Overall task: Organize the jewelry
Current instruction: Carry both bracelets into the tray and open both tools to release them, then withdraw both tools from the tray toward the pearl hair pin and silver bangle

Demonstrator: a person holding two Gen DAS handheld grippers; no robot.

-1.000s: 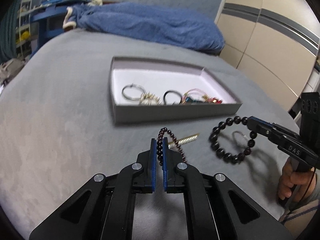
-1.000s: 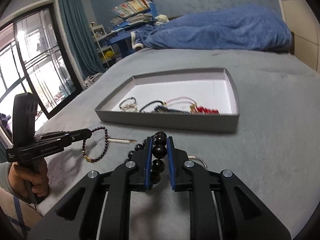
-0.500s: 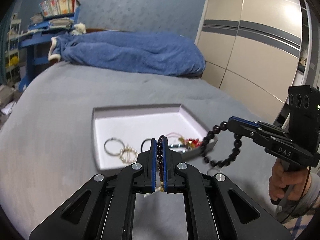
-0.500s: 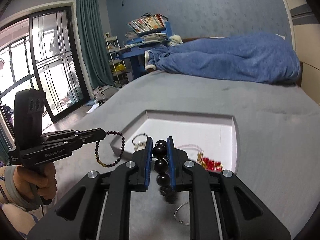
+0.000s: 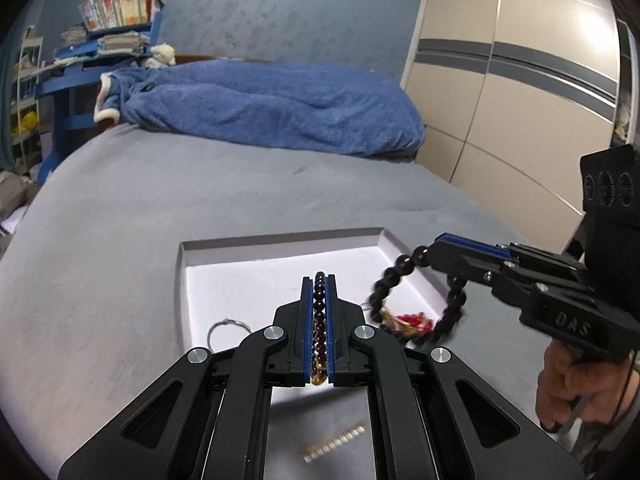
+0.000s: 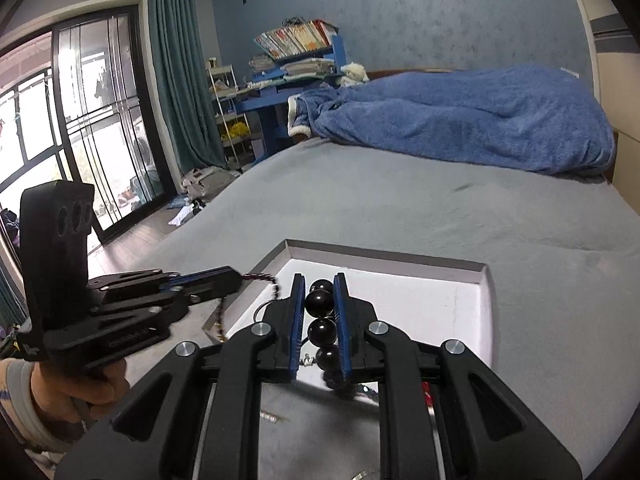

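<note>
A: Why do you hold both bracelets up like that?

B: Your left gripper [image 5: 319, 280] is clenched on the thin bracelet [image 5: 319, 320], the string of small dark beads running edge-on between the pads. Your right gripper [image 6: 318, 280] is clamped on the big-bead bracelet [image 6: 321, 330]. Both loops hang above the tray [image 5: 280, 240] on the bed [image 5: 120, 220]. My guess is you carry them high so the dangling ends clear the tray wall before you let go.

A: And what's already in the tray?

B: A thin ring [image 5: 226, 326] near its left side and a red-and-gold tangle [image 5: 408, 322] to the right. A small gold bar [image 5: 334, 446] lies on the bed short of the tray.

A: What can't you make out?

B: The near part of the tray is behind your fingers, so anything lying there is hidden. In the left view the big-bead loop [image 5: 416, 300] is smeared by motion, and the tangle behind it can't be sorted into pieces. The thin bracelet's lower end disappears under the left gripper.
</note>
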